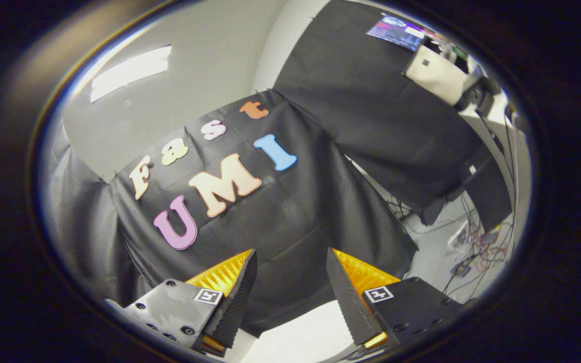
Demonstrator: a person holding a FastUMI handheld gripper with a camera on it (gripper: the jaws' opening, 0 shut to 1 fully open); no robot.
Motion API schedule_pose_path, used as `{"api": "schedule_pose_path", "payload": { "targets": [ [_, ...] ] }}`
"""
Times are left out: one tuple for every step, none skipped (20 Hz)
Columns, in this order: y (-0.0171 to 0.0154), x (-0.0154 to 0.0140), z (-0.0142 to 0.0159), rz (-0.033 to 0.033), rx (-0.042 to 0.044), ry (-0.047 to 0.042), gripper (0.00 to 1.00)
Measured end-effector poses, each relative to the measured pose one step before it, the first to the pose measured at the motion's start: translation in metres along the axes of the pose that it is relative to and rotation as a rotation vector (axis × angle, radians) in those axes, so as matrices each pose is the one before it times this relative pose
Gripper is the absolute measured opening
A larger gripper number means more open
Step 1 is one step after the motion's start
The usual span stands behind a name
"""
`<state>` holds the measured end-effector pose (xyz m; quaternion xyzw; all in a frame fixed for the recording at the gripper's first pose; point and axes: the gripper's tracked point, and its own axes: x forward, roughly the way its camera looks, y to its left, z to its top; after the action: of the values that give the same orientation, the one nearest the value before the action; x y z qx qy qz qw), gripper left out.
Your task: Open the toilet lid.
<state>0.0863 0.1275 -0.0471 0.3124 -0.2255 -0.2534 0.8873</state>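
My gripper (290, 254) points upward and is tilted, facing the black cloth wall (290, 212). Its two fingers stand apart with nothing between them, so it is open. Low between the fingers shows a smooth white surface (303, 335); I cannot tell whether it is the toilet lid or another part of the toilet. The fingers do not touch it as far as I can see.
A second black cloth panel (386, 106) hangs to the right. Beyond it stand a white box (439, 75) up high and a lit screen (396, 30). Loose cables (477, 247) lie on the pale floor at the right. A ceiling light (131, 70) glows above.
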Motion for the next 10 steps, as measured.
{"api": "schedule_pose_path", "payload": {
  "targets": [
    [-0.00698, -0.00326, -0.01312, -0.01404, 0.02705, 0.01658, 0.86],
    [-0.00662, -0.0029, -0.01278, -0.01219, 0.02633, 0.01126, 0.86],
    [-0.00816, -0.00294, -0.01202, -0.01502, 0.02842, 0.01481, 0.86],
    [-0.0119, -0.00343, -0.01574, -0.02562, 0.02649, 0.02869, 0.87],
    [-0.01038, -0.00405, -0.01507, -0.02341, 0.02591, 0.02887, 0.86],
    [-0.00899, -0.00432, -0.01847, -0.02296, 0.00839, 0.03655, 0.87],
    [-0.00762, -0.00267, -0.01678, -0.01677, -0.0034, 0.04315, 0.87],
    [-0.00696, -0.00543, -0.01442, -0.0154, 0.00444, 0.03027, 0.87],
    [-0.00564, -0.00579, -0.01122, -0.00479, 0.02498, 0.00801, 0.87],
    [-0.00651, -0.00522, -0.0037, -0.00802, 0.04736, -0.00924, 0.87]
  ]
}}
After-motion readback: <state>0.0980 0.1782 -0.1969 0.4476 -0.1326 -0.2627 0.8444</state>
